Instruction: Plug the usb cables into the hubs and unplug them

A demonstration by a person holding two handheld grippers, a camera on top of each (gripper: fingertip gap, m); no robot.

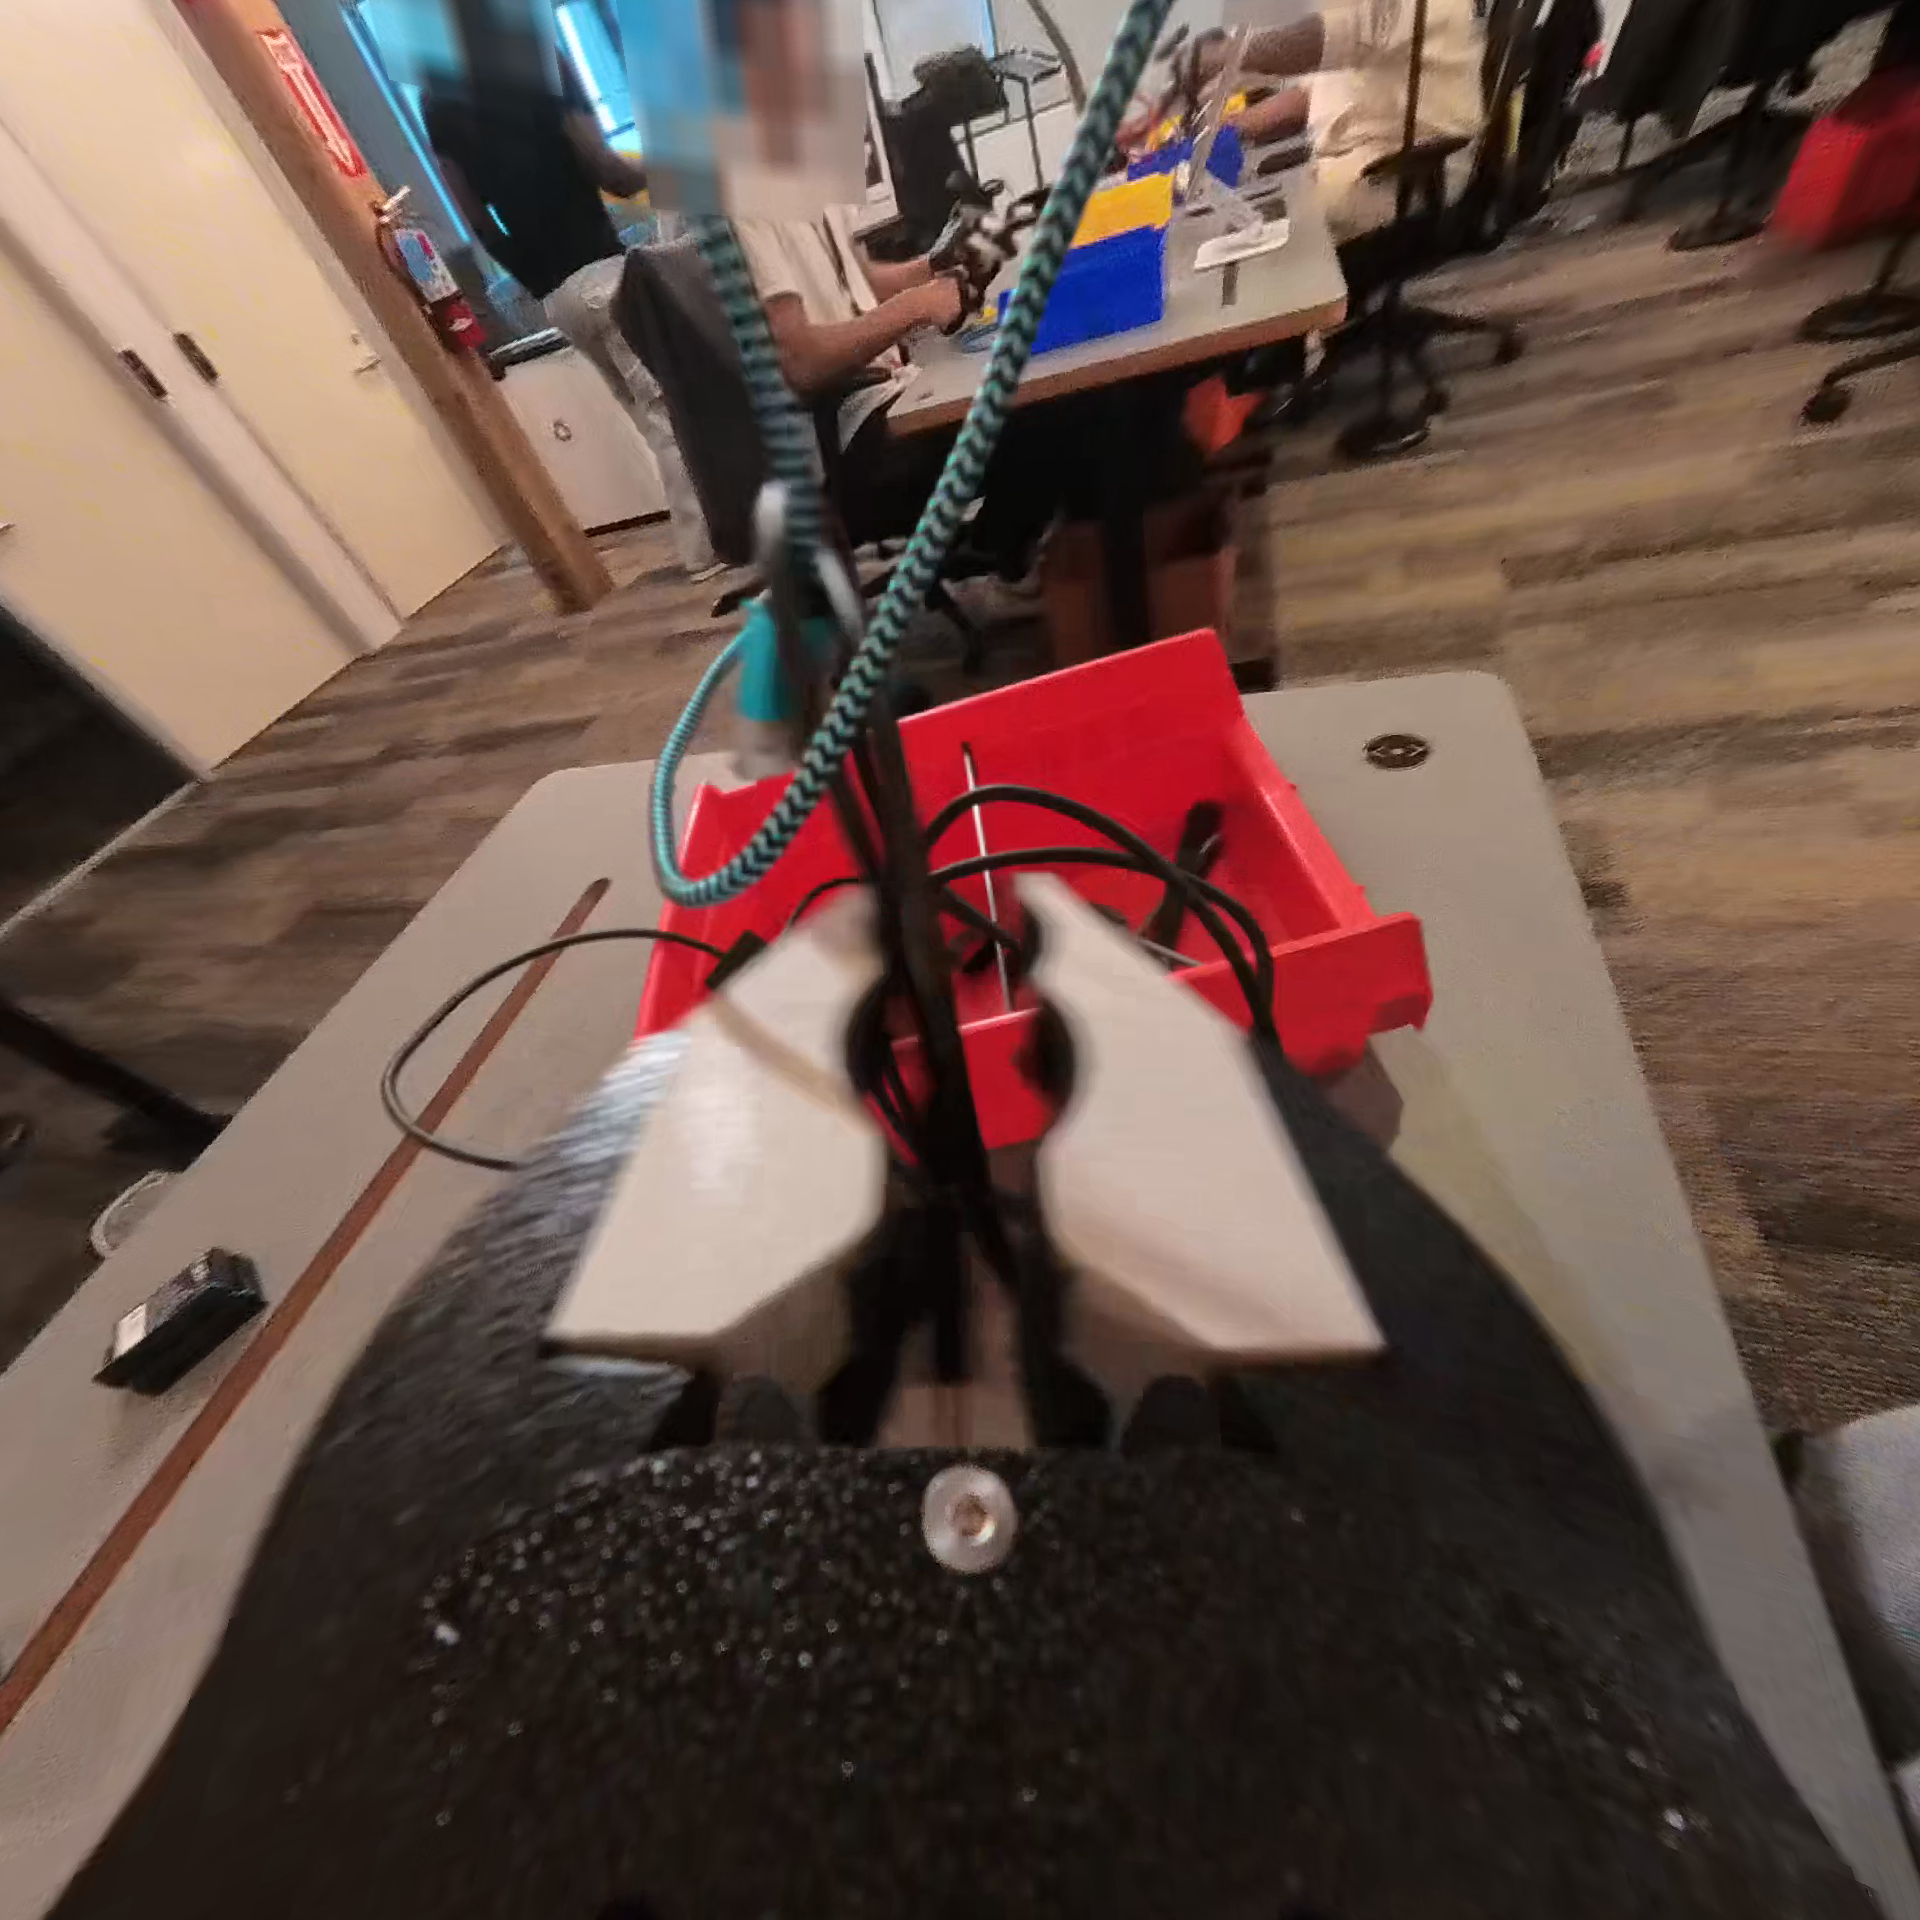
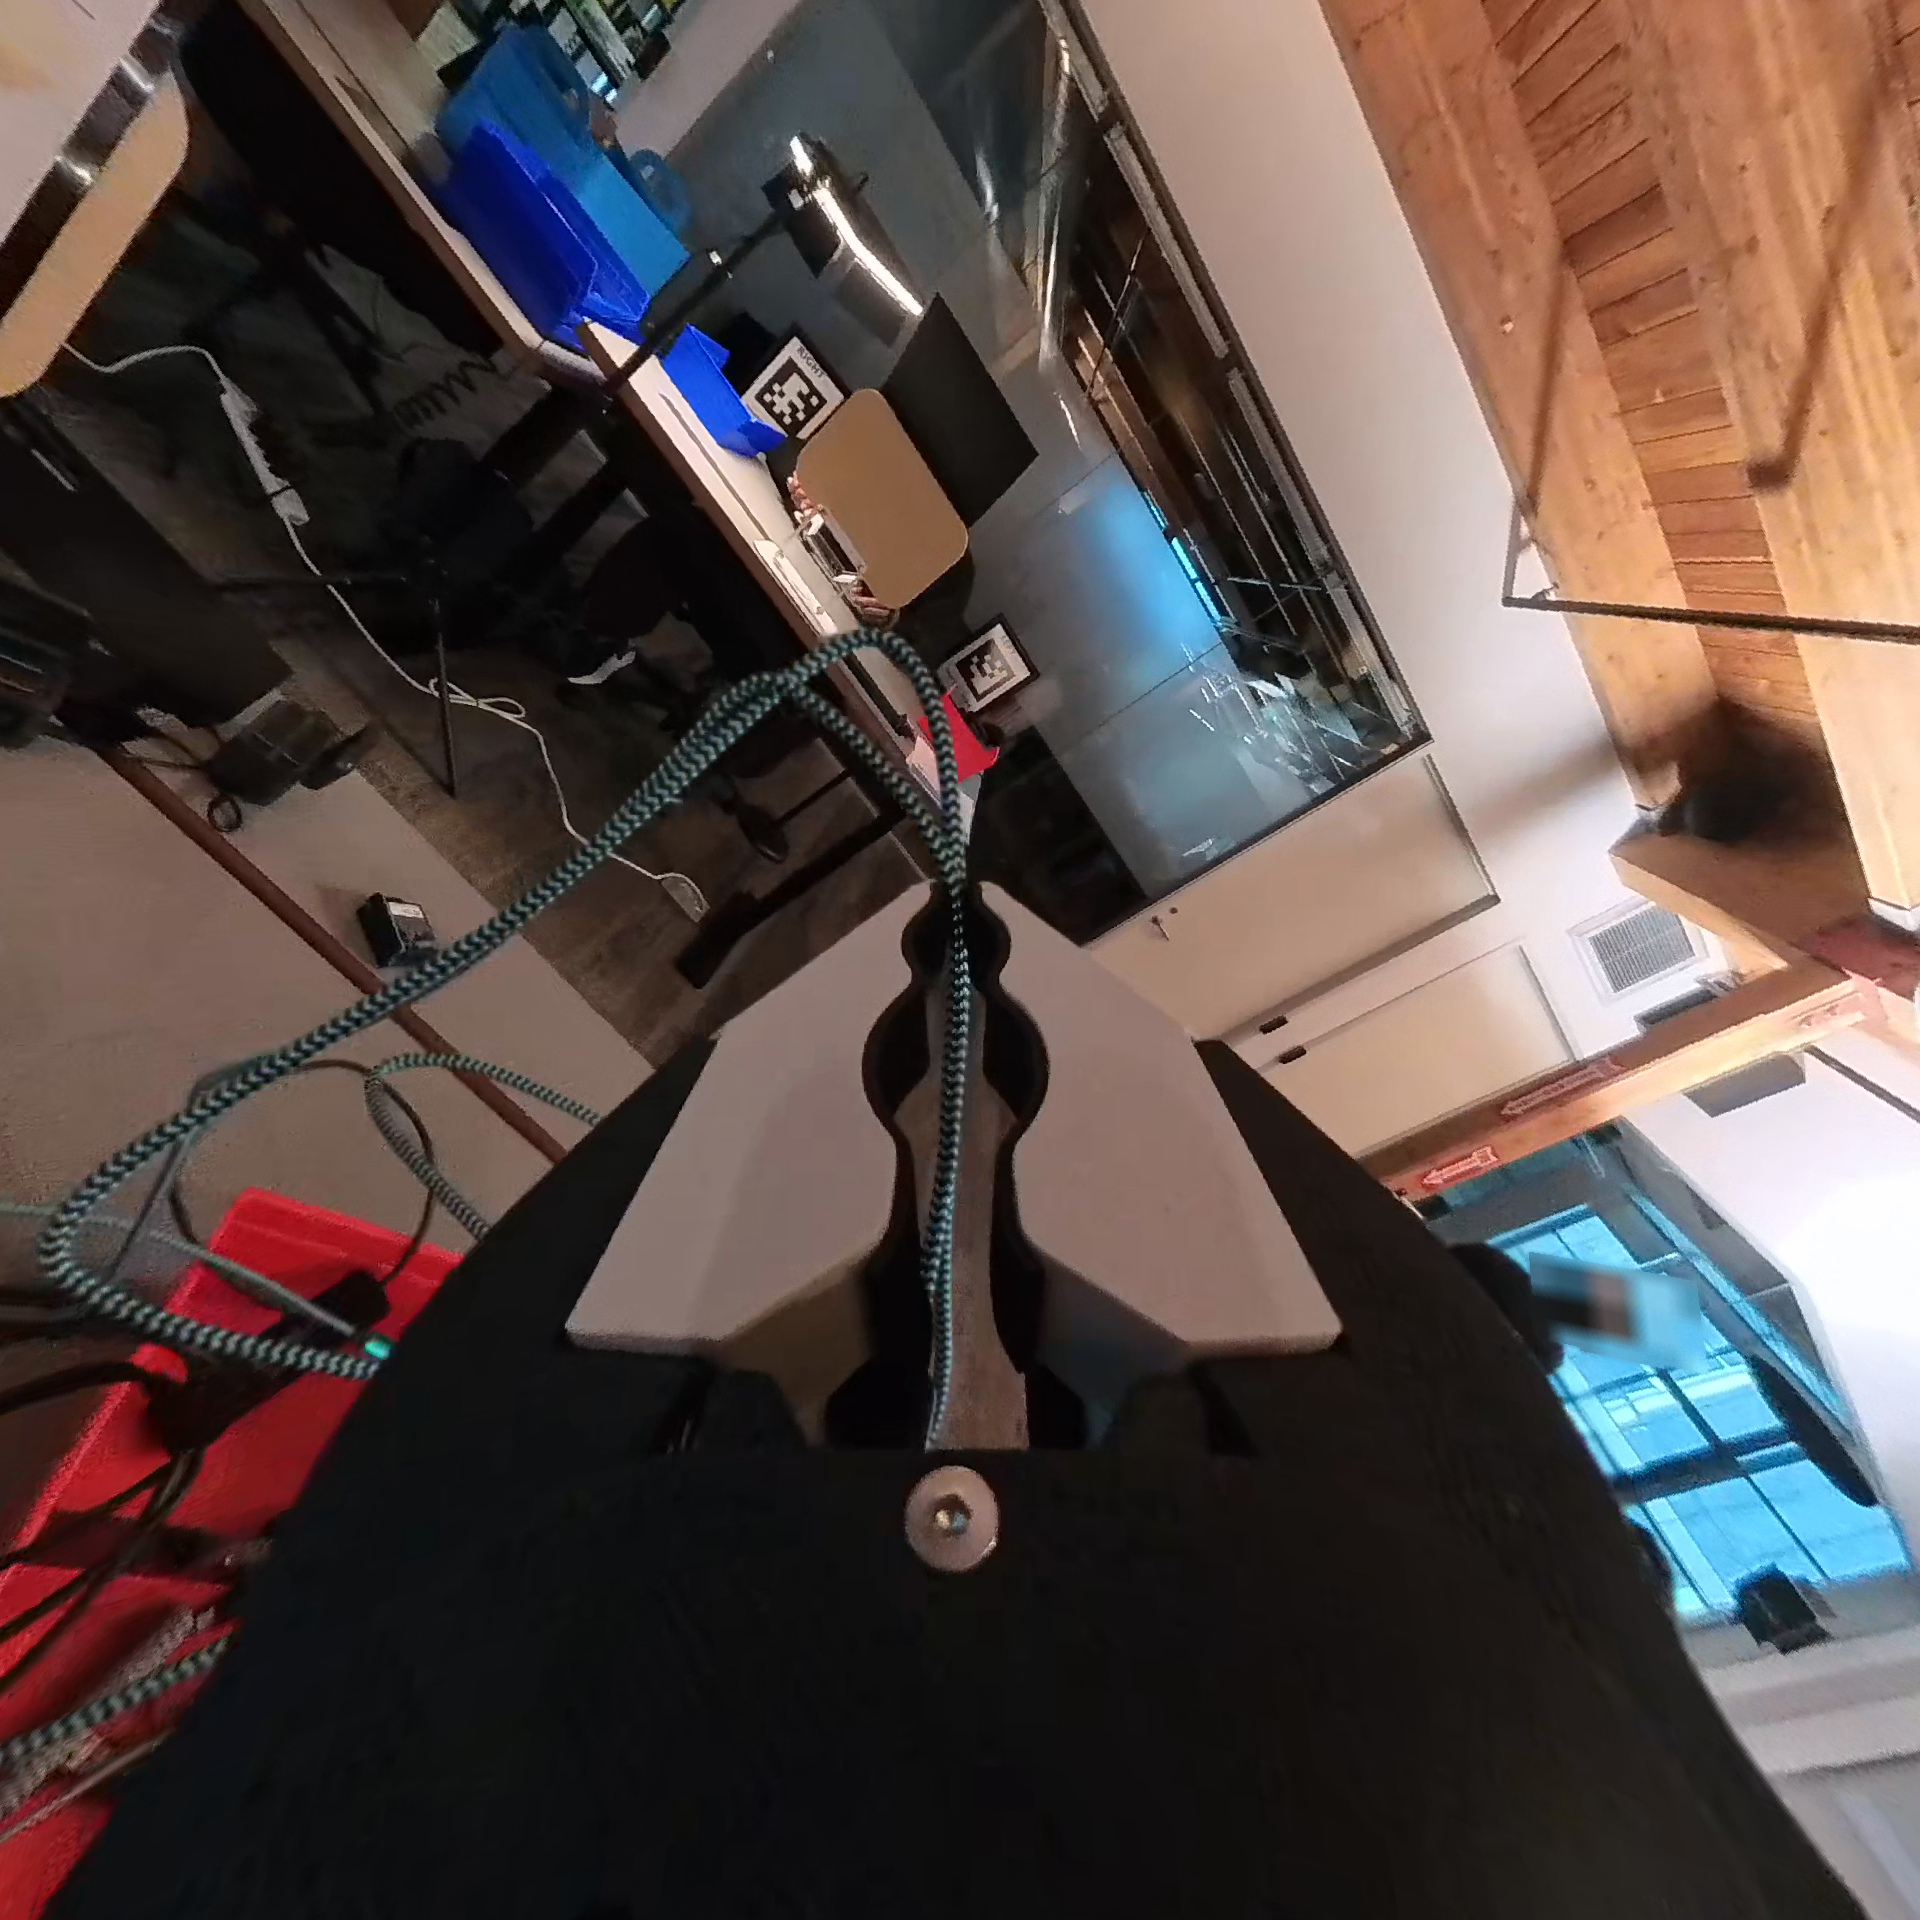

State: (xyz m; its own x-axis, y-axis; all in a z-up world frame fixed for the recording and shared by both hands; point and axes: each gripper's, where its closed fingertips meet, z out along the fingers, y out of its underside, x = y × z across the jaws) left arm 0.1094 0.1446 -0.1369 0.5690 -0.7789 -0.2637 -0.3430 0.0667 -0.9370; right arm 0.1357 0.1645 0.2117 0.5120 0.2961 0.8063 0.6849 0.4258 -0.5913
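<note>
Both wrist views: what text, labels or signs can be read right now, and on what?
I won't quote writing; these bear it:
Red sign on the wooden post: blurred.
Fire extinguisher label: too small.
Black device on the table: label too small.
Upper marker card: short word along its edge.
Red signs on the beam: blurred.
Teal braided cable, red bin: none seen.

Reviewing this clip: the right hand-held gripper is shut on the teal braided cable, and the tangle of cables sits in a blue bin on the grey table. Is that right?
Not quite. The bin is red, not blue: the left wrist view shows the red bin holding the tangle of cables on the grey table. The rest stands: the right hand-held gripper is shut on the teal braided cable.
</note>
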